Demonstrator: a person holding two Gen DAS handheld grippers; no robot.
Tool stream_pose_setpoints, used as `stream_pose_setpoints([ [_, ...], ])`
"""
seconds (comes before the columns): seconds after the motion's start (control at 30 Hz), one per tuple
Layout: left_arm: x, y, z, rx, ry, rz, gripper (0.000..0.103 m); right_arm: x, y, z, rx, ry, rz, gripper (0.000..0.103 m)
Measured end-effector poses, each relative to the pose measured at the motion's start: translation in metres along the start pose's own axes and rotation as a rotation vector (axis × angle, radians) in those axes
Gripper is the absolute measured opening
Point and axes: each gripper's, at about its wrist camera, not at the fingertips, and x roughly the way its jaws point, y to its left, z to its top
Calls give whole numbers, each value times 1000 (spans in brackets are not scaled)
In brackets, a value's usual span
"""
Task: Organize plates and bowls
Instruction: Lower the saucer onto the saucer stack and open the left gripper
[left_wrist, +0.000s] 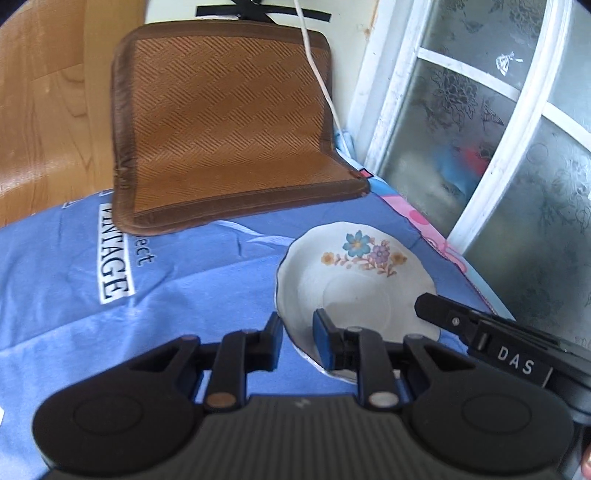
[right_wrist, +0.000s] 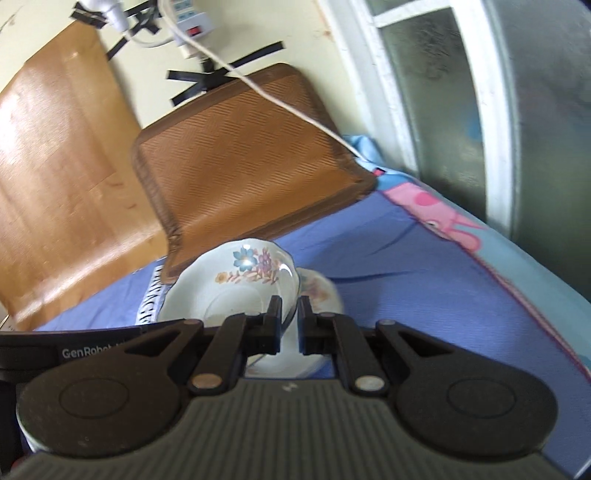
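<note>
**Both grippers clamp floral plates over the blue bedsheet**

At far left stands a wooden headboard (left_wrist: 40, 110), with a brown woven mat (left_wrist: 221, 122) propped against the wall and resting on the blue sheet (left_wrist: 74, 295), which bears the word "VINTAGE". The left gripper (left_wrist: 297, 338) has its jaws narrowed on the near rim of a white floral plate (left_wrist: 354, 280), one finger outside the rim and one inside. The right gripper (right_wrist: 290, 321) has its jaws nearly together, pinching the edge of a tilted floral plate (right_wrist: 236, 284); a second plate (right_wrist: 321, 291), blurred, shows just behind it. A white cable (left_wrist: 317, 70) hangs down the wall. At right is a frosted window (left_wrist: 480, 129).
</note>
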Motion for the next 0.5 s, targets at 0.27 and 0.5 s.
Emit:
stream_pose_setpoints([
  [0.27, 12, -9, -1, 43, -3, 53, 25, 3, -15, -3, 44, -23, -21, 16],
  [0.5, 2, 0, -3, 39, -22, 78, 25, -6, -16, -2, 66, -67, -14, 16],
])
